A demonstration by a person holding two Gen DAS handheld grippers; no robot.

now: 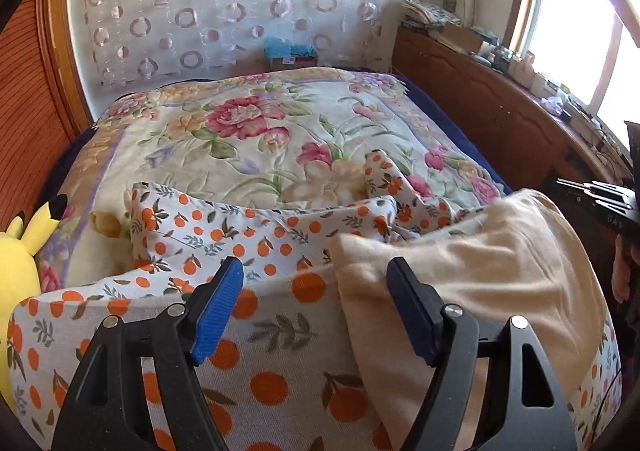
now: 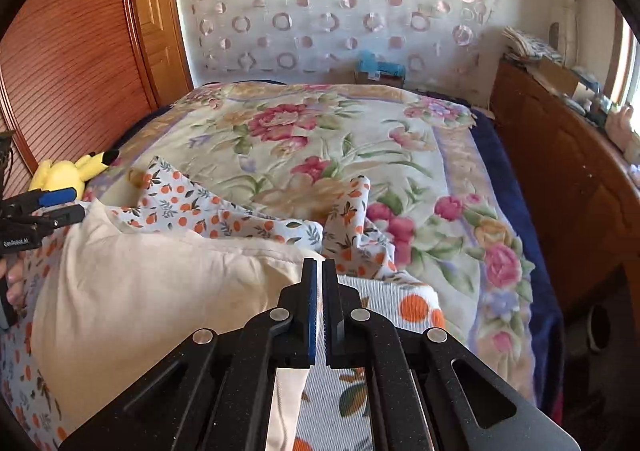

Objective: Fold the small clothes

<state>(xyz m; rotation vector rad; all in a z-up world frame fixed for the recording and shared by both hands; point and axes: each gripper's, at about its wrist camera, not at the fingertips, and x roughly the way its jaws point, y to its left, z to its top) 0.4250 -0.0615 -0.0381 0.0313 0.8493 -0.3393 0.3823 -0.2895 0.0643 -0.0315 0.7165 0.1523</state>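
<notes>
A cream garment (image 1: 472, 251) lies on a white cloth printed with oranges (image 1: 256, 315) at the near end of the bed. My left gripper (image 1: 316, 271) is open, its jaws wide apart over the garment's left edge, holding nothing. In the right wrist view the cream garment (image 2: 152, 291) fills the lower left. My right gripper (image 2: 319, 271) is shut on the garment's right corner, a strip of cream fabric pinched between the pads. The left gripper (image 2: 60, 203) shows at the far left edge of that view.
A floral quilt (image 1: 256, 131) covers the bed. A yellow plush toy (image 1: 20, 251) sits at the left edge. A wooden headboard with clutter (image 1: 500, 99) runs along the right. A curtain (image 1: 224, 3) hangs behind; a small box (image 1: 290, 55) sits beyond the bed.
</notes>
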